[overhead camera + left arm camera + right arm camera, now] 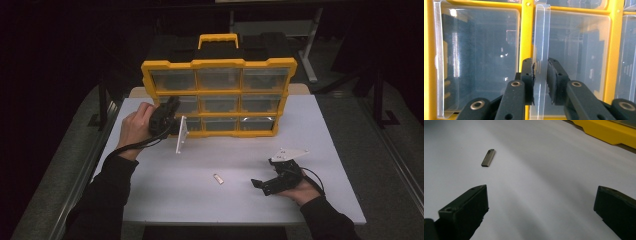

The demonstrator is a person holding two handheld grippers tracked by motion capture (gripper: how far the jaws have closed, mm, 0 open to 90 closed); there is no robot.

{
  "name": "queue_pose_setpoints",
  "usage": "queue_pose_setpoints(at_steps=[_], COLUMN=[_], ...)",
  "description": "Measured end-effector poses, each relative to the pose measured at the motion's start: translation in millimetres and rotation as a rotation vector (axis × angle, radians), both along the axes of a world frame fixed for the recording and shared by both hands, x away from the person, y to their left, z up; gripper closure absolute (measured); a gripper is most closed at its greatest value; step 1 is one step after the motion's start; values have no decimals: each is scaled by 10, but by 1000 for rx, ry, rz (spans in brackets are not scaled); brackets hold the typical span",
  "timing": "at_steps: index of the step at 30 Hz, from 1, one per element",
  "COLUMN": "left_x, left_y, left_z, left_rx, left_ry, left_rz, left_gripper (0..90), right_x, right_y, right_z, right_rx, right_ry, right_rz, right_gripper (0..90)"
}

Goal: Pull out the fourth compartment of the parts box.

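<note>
A yellow organiser (218,63) with several clear drawers stands upright at the back of the white table (325,150). My left gripper (174,104) reaches into its left column. In the left gripper view the gripper (541,62) is shut on a clear drawer's pull tab (541,37), a black pad pressing on each side, beside a yellow divider (525,37). My right gripper (265,172) rests low at the front right, open, jaws pointing left. Nothing lies between its jaws (541,192). A small metal USB stick (218,178) (488,158) lies flat on the table, ahead of it and apart.
The organiser's yellow base (604,130) runs along the far side of the right gripper view. A black carry case with a yellow handle (218,40) sits behind the organiser. Bare white table (165,195) stretches in front of the organiser.
</note>
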State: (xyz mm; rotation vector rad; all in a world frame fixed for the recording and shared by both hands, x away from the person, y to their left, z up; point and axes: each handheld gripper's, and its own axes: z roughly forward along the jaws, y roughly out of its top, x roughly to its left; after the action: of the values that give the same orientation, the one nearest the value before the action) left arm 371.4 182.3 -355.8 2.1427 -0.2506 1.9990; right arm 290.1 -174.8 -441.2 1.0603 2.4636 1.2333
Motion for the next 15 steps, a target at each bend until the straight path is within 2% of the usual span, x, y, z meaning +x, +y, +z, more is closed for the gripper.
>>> queue_pose_setpoints(at_steps=[15], left_x=[-34], left_y=[-7], left_z=[-28], left_rx=[21], left_ry=[-21], left_rz=[9], left_gripper=[790], right_x=[-1], right_y=[-9], right_z=[2], right_rx=[3], right_ry=[2], right_rz=[-3], right_gripper=[0])
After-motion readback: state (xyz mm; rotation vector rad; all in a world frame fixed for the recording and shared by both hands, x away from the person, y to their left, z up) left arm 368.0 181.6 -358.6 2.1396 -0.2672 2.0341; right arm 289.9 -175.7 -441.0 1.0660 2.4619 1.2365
